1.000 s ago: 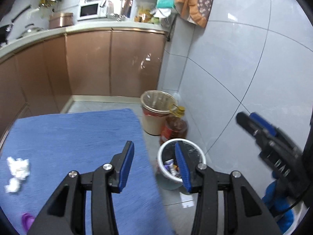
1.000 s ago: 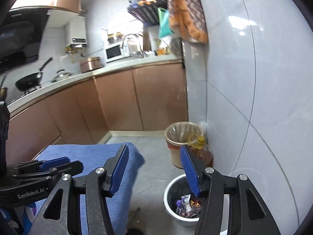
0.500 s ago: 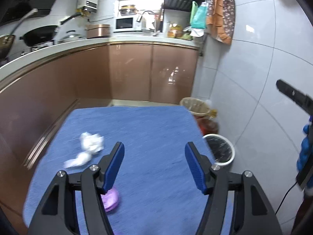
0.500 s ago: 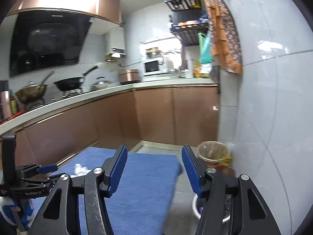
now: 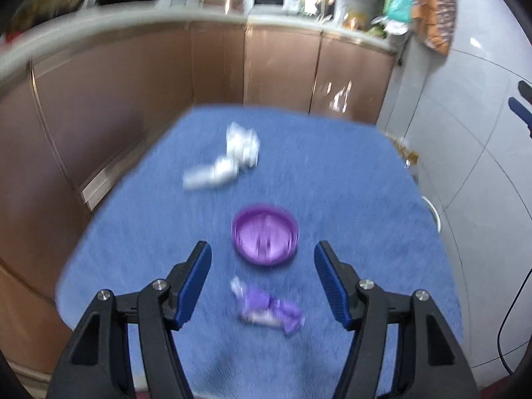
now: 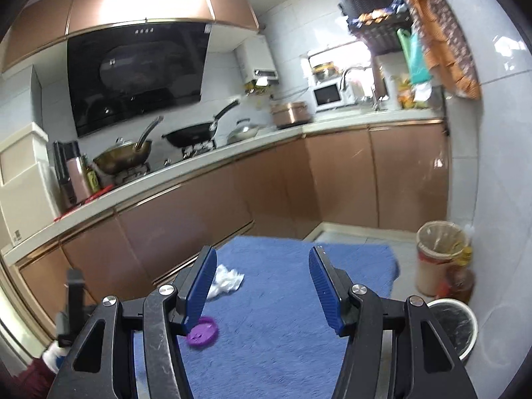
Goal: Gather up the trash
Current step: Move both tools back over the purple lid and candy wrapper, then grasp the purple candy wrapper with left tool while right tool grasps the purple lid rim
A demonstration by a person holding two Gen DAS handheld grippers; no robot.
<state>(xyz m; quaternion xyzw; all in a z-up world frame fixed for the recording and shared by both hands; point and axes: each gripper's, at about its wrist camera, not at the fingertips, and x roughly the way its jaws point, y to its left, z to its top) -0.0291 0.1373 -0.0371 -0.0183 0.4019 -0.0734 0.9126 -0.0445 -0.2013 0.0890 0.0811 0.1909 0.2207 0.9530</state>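
Observation:
On the blue cloth-covered table (image 5: 349,179) lie a crumpled white tissue (image 5: 229,159), a purple round lid (image 5: 265,238) and a purple wrapper (image 5: 269,306). My left gripper (image 5: 262,286) is open and empty, hovering over the wrapper with the lid just ahead. My right gripper (image 6: 262,286) is open and empty, higher up to the right of the table (image 6: 299,299); it sees the tissue (image 6: 226,281) and the lid (image 6: 202,334). A white trash bin (image 6: 455,326) stands on the floor to the right of the table.
A beige lined bin (image 6: 439,256) and an oil bottle (image 6: 460,277) stand by the tiled wall behind the white bin. Brown kitchen cabinets (image 6: 332,179) run along the left and far side. The right gripper shows at the left view's right edge (image 5: 522,106).
The left gripper swung left from the floor bins to above the table; the lid and wrapper now lie between its fingers. The right gripper lifted and turned toward the table.

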